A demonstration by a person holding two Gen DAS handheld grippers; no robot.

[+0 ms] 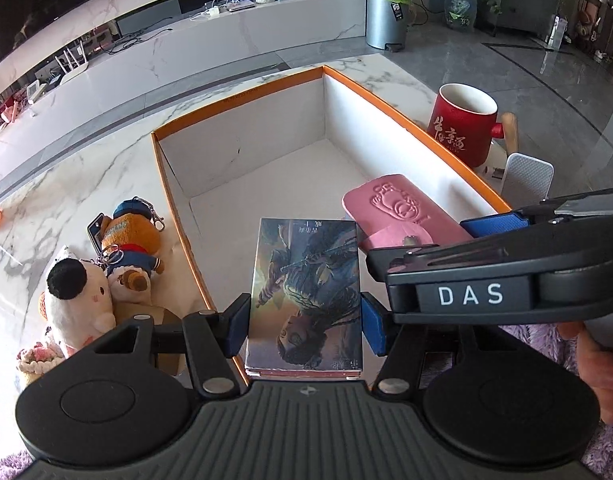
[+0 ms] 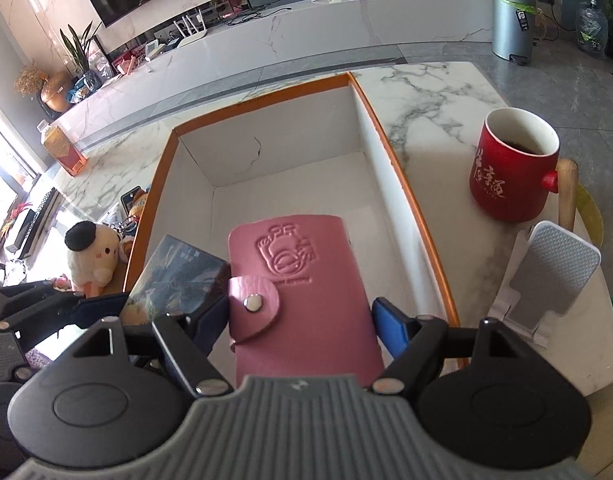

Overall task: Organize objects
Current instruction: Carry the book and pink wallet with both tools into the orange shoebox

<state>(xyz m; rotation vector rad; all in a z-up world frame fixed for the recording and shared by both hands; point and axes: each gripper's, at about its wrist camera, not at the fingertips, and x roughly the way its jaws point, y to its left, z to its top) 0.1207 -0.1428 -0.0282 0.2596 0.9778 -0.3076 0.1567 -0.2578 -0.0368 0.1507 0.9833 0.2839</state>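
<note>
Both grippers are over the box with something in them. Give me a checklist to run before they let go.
1. Left gripper holds the card box: ok.
2. Right gripper holds the pink wallet: ok.
3. Both items over the orange box: ok.
4. Floor of the orange box bare ahead: ok.
5. Items resting on the floor: cannot tell.
6. Mug and plush toys outside the orange box, clear of the drop: ok.

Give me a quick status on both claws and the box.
Left claw shut on book. Right claw shut on pink card holder. Both over orange box, nothing blocking.
</note>
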